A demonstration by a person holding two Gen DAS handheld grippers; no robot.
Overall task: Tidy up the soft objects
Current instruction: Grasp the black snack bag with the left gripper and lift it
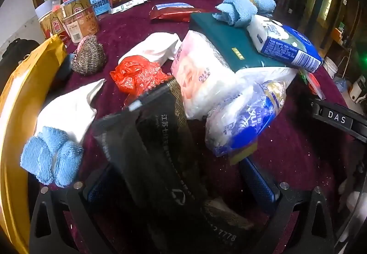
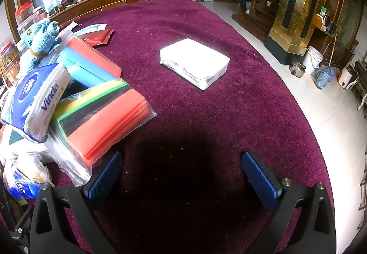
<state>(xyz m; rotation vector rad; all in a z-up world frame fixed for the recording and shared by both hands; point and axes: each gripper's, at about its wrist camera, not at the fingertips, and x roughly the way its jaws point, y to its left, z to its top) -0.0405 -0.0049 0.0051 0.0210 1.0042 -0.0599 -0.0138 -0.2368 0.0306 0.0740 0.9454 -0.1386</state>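
Observation:
In the left wrist view my left gripper stands wide, with a black printed bag lying between its blue pads; no grip shows. Ahead is a pile: a pink tissue pack, a dark green box, a blue-and-white tissue pack, a blue towel and a blue plastic-wrapped pack. A folded blue cloth lies at the left. In the right wrist view my right gripper is open and empty over the purple cloth. A white wrapped pack lies ahead of it.
A yellow basin rim curves along the left. A white cloth, red plastic bag, knitted pouch and snack jars lie beyond. Bagged foam sheets and a Vinda pack sit left of the right gripper. The table edge drops off right.

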